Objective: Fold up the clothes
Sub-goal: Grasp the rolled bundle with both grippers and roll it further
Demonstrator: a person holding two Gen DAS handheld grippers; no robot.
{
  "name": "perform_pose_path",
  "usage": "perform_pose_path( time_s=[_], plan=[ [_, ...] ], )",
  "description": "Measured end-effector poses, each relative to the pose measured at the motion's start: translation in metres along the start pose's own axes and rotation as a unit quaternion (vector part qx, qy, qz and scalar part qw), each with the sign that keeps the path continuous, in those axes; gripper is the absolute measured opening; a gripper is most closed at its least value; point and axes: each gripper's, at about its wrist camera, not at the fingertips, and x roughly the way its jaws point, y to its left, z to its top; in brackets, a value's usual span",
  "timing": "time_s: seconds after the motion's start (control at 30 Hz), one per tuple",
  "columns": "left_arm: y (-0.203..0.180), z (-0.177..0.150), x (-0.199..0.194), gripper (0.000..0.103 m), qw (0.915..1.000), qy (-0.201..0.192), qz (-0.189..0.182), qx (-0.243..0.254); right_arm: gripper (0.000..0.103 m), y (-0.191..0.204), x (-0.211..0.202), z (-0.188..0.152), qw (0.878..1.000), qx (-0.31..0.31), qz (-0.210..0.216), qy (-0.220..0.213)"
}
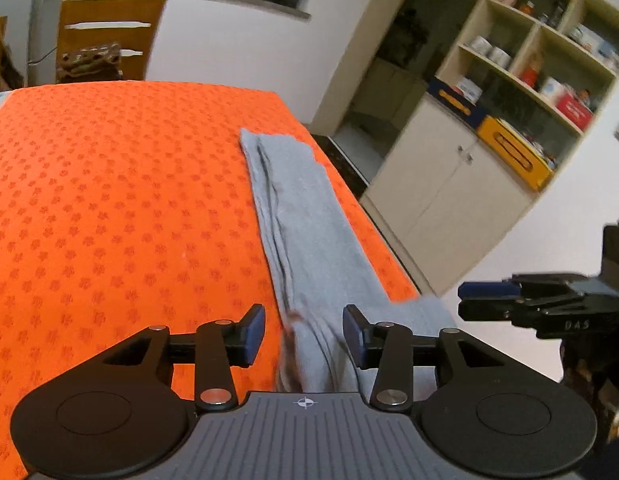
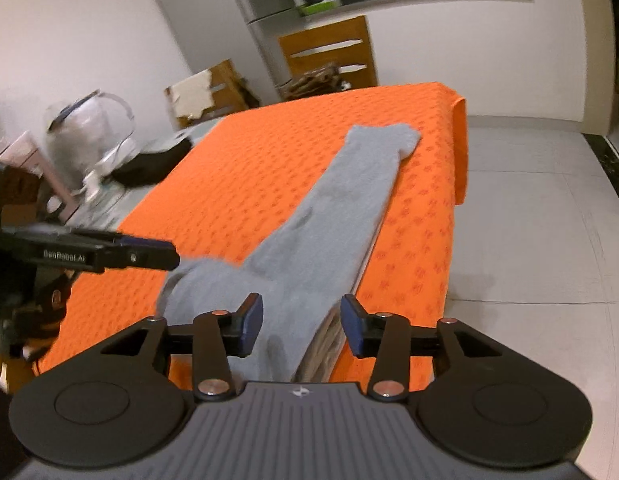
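On the orange patterned tablecloth (image 1: 109, 200), near its right edge, lies a long, narrow-folded grey garment (image 1: 305, 224). Left gripper (image 1: 304, 330) and right gripper (image 2: 302, 326) both stand released over its near end, pads clear of the cloth.

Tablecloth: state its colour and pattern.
The tablecloth is orange with small repeating darker motifs; clearest in the left wrist view.

Two close, downward-angled wrist views sharing the gray garment (image 1: 309, 216) (image 2: 341, 208)
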Motion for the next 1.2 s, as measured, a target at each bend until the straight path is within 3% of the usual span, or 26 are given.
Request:
perform_pose_path(
  time_s=[0.07,0.2,0.4,0.5,0.57,0.67,0.93,1.2],
  plan=[
    [-0.005,-0.01,-0.006,0.065,0.9996,0.004,-0.022,0.018,0.053,0.003,-0.003,-0.01,1.0,-0.014,0.008,0.009],
    [-0.014,-0.029,-0.005,0.066,0.9969,0.023,-0.046,0.06,0.053,0.007,0.0,-0.028,0.999,-0.025,0.025,0.029],
    [-0.023,-0.051,0.024,0.066,0.9904,0.059,-0.022,0.124,0.054,0.017,0.019,-0.044,0.996,-0.067,0.025,0.058],
    [-0.027,-0.058,0.035,0.061,0.9863,0.063,-0.009,0.152,0.052,0.024,0.028,-0.047,0.994,-0.088,0.018,0.064],
    [-0.029,-0.059,0.034,0.047,0.9848,0.056,-0.002,0.164,0.041,0.028,0.03,-0.048,0.993,-0.101,0.005,0.06],
    [-0.032,-0.061,0.027,0.04,0.9838,0.046,0.002,0.173,0.032,0.03,0.029,-0.048,0.994,-0.098,-0.001,0.055],
    [-0.038,-0.064,0.009,0.039,0.983,0.048,-0.003,0.177,0.027,0.035,0.009,-0.048,0.994,-0.08,0.021,0.067],
    [-0.044,-0.085,-0.021,0.038,0.9813,0.08,-0.03,0.173,0.026,0.049,-0.014,-0.063,0.989,-0.078,0.06,0.111]
  ],
)
